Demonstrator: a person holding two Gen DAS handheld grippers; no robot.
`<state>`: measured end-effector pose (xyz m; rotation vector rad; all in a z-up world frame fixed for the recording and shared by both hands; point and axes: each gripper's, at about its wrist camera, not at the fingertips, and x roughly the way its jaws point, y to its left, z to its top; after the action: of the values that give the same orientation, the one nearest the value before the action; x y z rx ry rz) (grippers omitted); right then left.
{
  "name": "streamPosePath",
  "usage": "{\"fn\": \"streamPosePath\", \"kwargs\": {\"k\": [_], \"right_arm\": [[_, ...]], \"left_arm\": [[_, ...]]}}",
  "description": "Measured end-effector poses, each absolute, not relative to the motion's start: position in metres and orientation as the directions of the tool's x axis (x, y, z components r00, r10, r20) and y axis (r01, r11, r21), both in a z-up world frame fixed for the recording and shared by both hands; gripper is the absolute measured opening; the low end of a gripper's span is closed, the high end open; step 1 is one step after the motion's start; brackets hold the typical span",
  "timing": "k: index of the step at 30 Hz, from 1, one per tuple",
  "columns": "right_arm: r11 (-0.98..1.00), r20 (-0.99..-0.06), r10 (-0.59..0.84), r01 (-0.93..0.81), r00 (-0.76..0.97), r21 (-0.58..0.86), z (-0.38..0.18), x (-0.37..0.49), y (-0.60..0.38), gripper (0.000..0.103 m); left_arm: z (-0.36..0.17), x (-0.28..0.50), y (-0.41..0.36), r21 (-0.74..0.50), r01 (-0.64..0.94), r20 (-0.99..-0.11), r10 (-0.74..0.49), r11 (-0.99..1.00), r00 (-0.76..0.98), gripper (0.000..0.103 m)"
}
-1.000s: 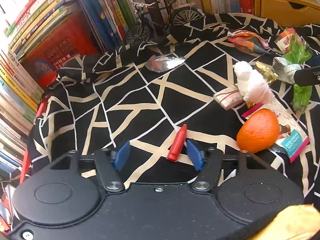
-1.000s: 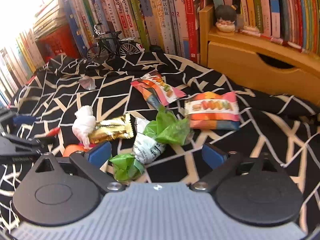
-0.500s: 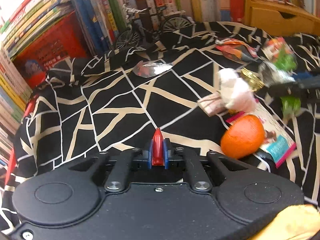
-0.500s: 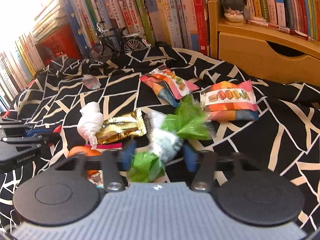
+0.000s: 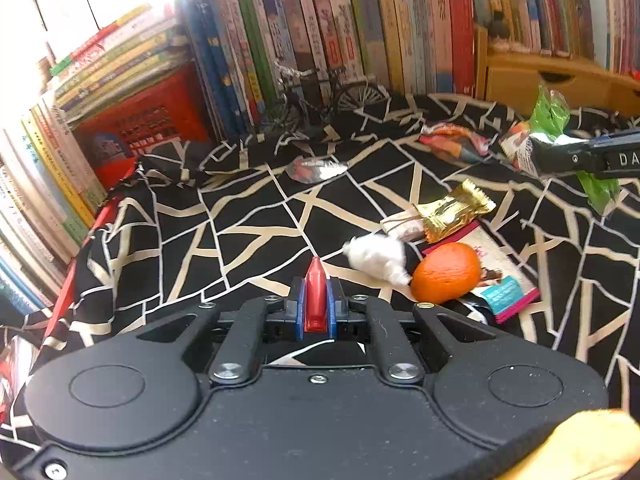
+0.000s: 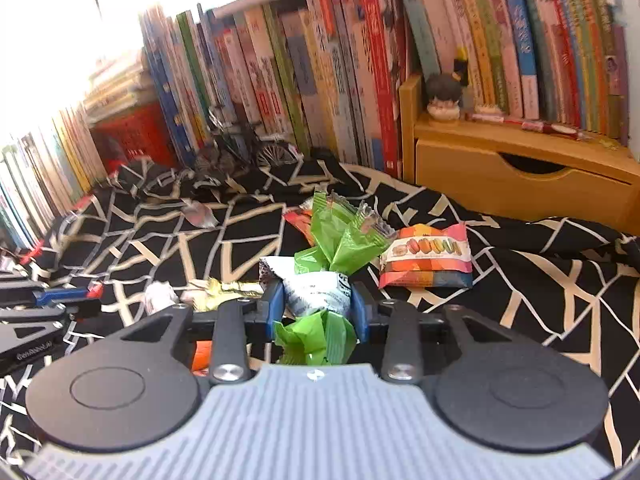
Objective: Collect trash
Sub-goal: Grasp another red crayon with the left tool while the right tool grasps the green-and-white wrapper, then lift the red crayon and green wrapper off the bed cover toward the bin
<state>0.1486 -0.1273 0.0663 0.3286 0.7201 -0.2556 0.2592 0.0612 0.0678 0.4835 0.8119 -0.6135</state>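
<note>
Left wrist view: your left gripper (image 5: pixel 316 308) pinches a small red piece (image 5: pixel 315 300), lifted off the black patterned cloth (image 5: pixel 240 216). Your right gripper (image 6: pixel 318 306) is closing on a green-and-white wrapper (image 6: pixel 320 280), raised above the gold wrapper (image 5: pixel 454 210), orange (image 5: pixel 446 267) and tissue wad (image 5: pixel 376 258).

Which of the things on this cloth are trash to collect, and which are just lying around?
Trash to collect:
- red crayon, in left gripper
- green and white wrapper, right gripper closing on it
- gold wrapper
- white tissue wad
- macaron packet

Just lying about:
- model bicycle
- books
- wooden drawer box
- orange, perhaps
</note>
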Motion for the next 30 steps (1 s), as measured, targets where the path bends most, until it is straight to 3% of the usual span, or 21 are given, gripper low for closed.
{"fn": "streamPosePath", "kwargs": {"k": [20, 24, 30], "right_arm": [[0.936, -0.577, -0.127, 0.290, 0.807, 0.199, 0.145, 0.037, -0.017, 0.043], [0.947, -0.567, -0.132, 0.273, 0.813, 0.171, 0.150, 0.019, 0.015, 0.043], [0.944, -0.577, -0.118, 0.272, 0.808, 0.188, 0.144, 0.003, 0.037, 0.042]], "left_arm": [[0.151, 0.150, 0.169, 0.168, 0.656, -0.654, -0.415, 0.735, 0.633, 0.007], [0.153, 0.136, 0.188, 0.167, 0.661, -0.666, -0.411, 0.731, 0.622, 0.007], [0.129, 0.135, 0.192, 0.114, 0.676, -0.715, -0.412, 0.728, 0.565, 0.021]]}}
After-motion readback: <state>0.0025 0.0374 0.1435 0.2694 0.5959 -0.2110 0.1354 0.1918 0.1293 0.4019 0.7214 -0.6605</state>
